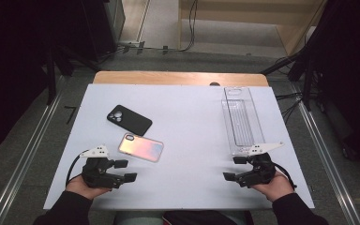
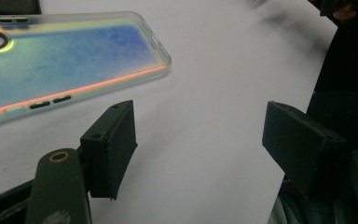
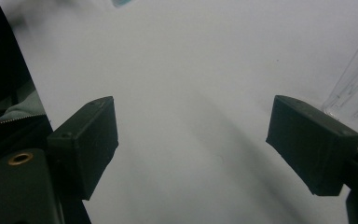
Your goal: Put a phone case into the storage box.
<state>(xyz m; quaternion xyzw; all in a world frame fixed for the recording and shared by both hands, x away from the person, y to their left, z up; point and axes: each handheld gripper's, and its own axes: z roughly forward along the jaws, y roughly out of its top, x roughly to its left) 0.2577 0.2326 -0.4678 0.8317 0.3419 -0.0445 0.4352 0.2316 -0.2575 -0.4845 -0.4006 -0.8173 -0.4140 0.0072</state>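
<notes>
- We held the left gripper [image 1: 125,170] low over the near left part of the white table [image 1: 187,122], its jaws spread wide with nothing between them.
- Just beyond it lay the iridescent, pearly phone case with a camera cut-out [image 1: 141,147], flat on the table, back side up. In the left gripper view that case [image 2: 70,60] sat close past the tip of one jaw without touching it.
- Farther off and a little to the left lay a black phone case with a round camera opening [image 1: 129,119], flat as well, apart from the iridescent one.
- We held the right gripper [image 1: 234,168] at the near right, its jaws likewise parted and empty, over bare table.
- A long clear plastic tray [image 1: 241,119] stretched away on the right, its near end just beside the right gripper.
</notes>
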